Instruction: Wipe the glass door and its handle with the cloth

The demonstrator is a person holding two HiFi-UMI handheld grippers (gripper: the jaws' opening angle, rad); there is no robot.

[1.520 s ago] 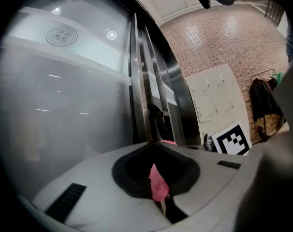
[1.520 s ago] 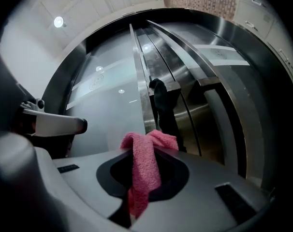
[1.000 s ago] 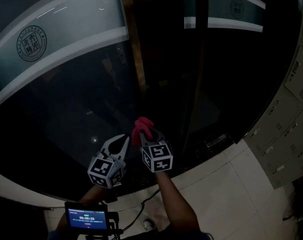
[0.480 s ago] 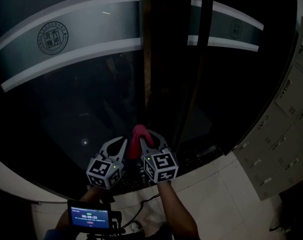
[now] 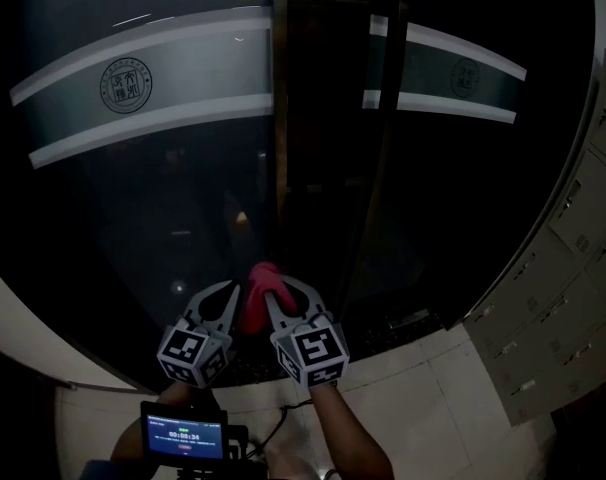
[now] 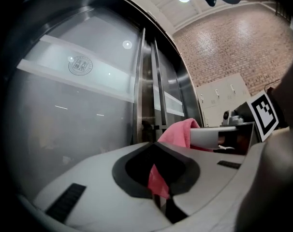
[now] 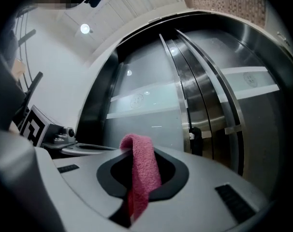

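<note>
The pink cloth [image 5: 258, 286] is bunched between both gripper tips, low and centre in the head view, close in front of the dark glass door [image 5: 183, 218]. My right gripper [image 5: 279, 296] is shut on the cloth [image 7: 141, 170], which sticks up out of its jaws. My left gripper [image 5: 231, 296] is shut too, with a pink corner of the cloth [image 6: 158, 183] caught in its notch. The tall vertical handle bar [image 5: 280, 118] rises straight ahead of the grippers. It also shows as the handle [image 7: 184, 100] in the right gripper view, apart from the cloth.
A frosted band with a round emblem [image 5: 125, 86] crosses the glass. Grey lockers [image 5: 583, 268] line the right side, and pale floor tiles [image 5: 433, 408] lie below. A small monitor [image 5: 186, 435] sits near my body. A brick wall [image 6: 233, 47] stands to the right.
Both grippers have drawn together and shifted a little down and left in the view. The cloth now sits between both tips. The door's band has moved right.
</note>
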